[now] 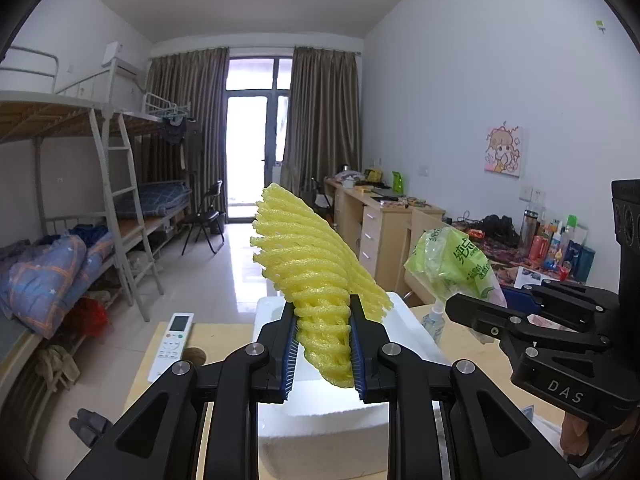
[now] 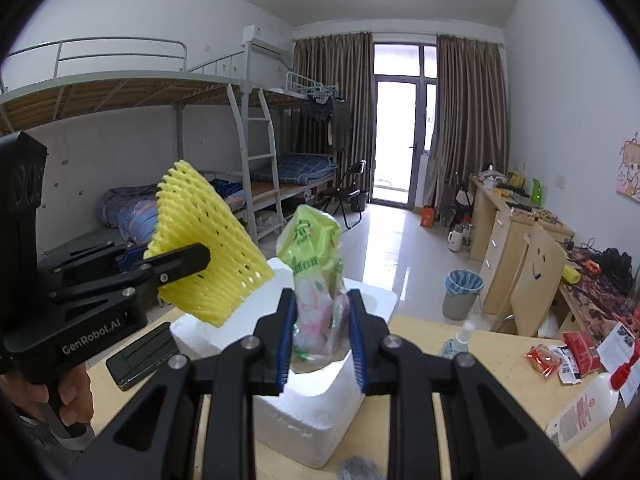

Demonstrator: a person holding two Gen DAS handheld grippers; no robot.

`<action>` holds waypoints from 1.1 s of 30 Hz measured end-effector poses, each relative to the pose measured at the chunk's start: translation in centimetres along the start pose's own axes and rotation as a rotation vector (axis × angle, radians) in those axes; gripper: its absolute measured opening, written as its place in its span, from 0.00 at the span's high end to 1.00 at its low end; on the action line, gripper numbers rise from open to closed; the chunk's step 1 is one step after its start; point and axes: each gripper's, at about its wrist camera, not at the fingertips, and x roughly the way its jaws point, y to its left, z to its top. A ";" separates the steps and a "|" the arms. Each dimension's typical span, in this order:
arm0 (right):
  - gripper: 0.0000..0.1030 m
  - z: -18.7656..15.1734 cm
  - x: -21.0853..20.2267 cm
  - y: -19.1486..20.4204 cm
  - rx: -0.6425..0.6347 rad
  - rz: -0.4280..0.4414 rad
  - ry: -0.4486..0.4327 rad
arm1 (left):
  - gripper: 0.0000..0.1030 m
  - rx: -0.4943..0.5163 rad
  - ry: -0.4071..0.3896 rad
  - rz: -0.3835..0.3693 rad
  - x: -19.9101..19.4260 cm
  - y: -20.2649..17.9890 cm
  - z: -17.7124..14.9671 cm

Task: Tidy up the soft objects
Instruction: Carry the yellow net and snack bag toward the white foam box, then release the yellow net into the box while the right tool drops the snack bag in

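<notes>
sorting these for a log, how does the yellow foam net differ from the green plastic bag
The yellow foam net is an opaque lattice that fans out stiffly; the green plastic bag is thin, printed, crumpled film. The left gripper holds the net, the right gripper the bag. Both are clamped above the white foam box.

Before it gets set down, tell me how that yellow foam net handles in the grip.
The yellow foam net looks squashy: it narrows where the left gripper pinches it. Probably very light, since it fans upward unsupported. Its open mesh likely resists slipping.
</notes>
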 end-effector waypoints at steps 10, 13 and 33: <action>0.72 0.1 -0.1 -1.7 0.030 -0.053 0.005 | 0.77 0.023 0.070 -0.066 3.6 -1.7 -0.1; 0.72 0.1 0.0 -1.9 0.031 -0.069 0.011 | 0.77 0.025 0.083 -0.077 4.4 -1.8 -0.2; 0.72 0.3 0.7 -1.8 0.017 -0.072 0.031 | 0.01 -0.035 0.038 0.015 3.7 0.3 0.4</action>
